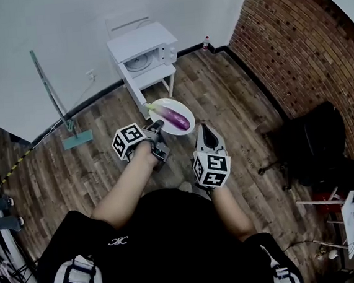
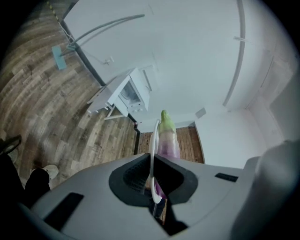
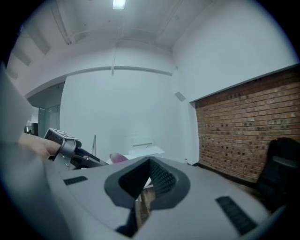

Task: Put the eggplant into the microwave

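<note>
- A mop (image 1: 51, 97) leans on the white wall at the far left, with its flat head on the wooden floor (image 1: 92, 171), well apart from me.
- The microwave (image 1: 146, 47) sits on a small white table (image 1: 155, 76) against that wall, ahead of both my grippers. I can see its round turntable from above.
- My left gripper (image 1: 158, 128) has its jaws pressed onto the near rim of a white plate (image 1: 183, 109). In the left gripper view the thin rim runs edge-on straight between the pads.
- The eggplant (image 1: 176, 116) lies loose on that plate, just beyond my left jaws. It is purple with a pale green stem end that points towards the microwave. No jaw touches it; only the plate carries it.
- Bare floorboards lie between the plate and the table's legs.
- My right gripper (image 1: 206, 132) hangs just beside the plate's right edge. Its jaws are drawn nearly together, leaving a thin slit that shows floor. I make out nothing pinched there, and I cannot tell whether its tip touches the rim.
- In the right gripper view the eggplant shows as a pink lump left of my jaws.
- A brick wall (image 1: 292, 39) runs along the right, with a black chair (image 1: 317, 140) before it, well apart from the plate.
</note>
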